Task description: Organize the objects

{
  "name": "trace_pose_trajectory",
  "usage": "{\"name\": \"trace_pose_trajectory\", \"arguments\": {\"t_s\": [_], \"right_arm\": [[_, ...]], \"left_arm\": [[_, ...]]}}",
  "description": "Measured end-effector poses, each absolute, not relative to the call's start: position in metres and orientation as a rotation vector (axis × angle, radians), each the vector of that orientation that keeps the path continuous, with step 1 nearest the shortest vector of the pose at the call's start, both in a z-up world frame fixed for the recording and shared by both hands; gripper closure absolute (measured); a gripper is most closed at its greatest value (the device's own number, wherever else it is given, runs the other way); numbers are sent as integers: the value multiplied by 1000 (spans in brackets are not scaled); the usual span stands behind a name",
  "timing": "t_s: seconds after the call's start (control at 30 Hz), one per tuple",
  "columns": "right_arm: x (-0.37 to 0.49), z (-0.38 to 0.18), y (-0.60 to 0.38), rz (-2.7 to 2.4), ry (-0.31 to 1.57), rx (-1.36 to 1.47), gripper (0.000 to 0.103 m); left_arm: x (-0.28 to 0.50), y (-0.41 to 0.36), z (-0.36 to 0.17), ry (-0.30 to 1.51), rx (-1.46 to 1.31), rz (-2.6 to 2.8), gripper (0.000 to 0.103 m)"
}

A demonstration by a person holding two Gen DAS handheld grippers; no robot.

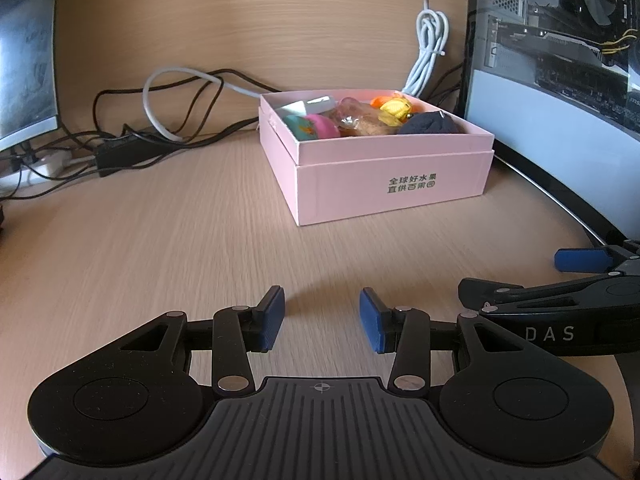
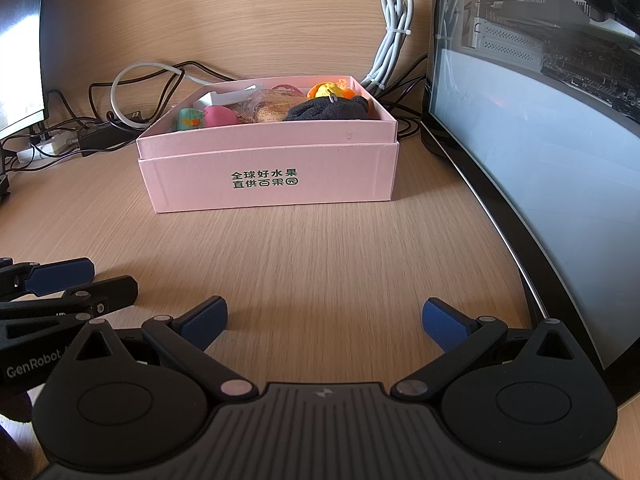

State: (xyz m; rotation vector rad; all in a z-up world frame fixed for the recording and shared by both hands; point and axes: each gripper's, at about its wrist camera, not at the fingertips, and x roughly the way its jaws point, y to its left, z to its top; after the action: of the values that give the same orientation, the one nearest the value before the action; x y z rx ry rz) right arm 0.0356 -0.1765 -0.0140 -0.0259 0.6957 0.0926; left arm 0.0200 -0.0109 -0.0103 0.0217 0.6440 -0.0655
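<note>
Pink box of trinkets at twelve o'clock; left gripper and right gripper both apart, empty; approach squarely.

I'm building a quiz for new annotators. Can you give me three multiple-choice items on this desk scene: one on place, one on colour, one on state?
1. Where is the dark knitted cloth?
A. in the pink cardboard box
B. on the wooden desk
C. in a gripper

2. What colour is the box's printed text?
A. red
B. green
C. white

3. What is the right gripper doing?
A. clamping a toy
B. gripping a cable
C. open, empty

Answers: A, the cloth lies inside the walls; B, the characters are dark green; C, only bare desk shows between its pads.
</note>
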Motion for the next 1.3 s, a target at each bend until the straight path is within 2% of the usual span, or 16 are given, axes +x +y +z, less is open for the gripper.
{"name": "trace_pose_trajectory", "arguments": {"t_s": [1.3], "right_arm": [[36, -14, -177, 94, 696, -26, 0]], "left_arm": [[20, -11, -12, 643, 10, -68, 57]]}}
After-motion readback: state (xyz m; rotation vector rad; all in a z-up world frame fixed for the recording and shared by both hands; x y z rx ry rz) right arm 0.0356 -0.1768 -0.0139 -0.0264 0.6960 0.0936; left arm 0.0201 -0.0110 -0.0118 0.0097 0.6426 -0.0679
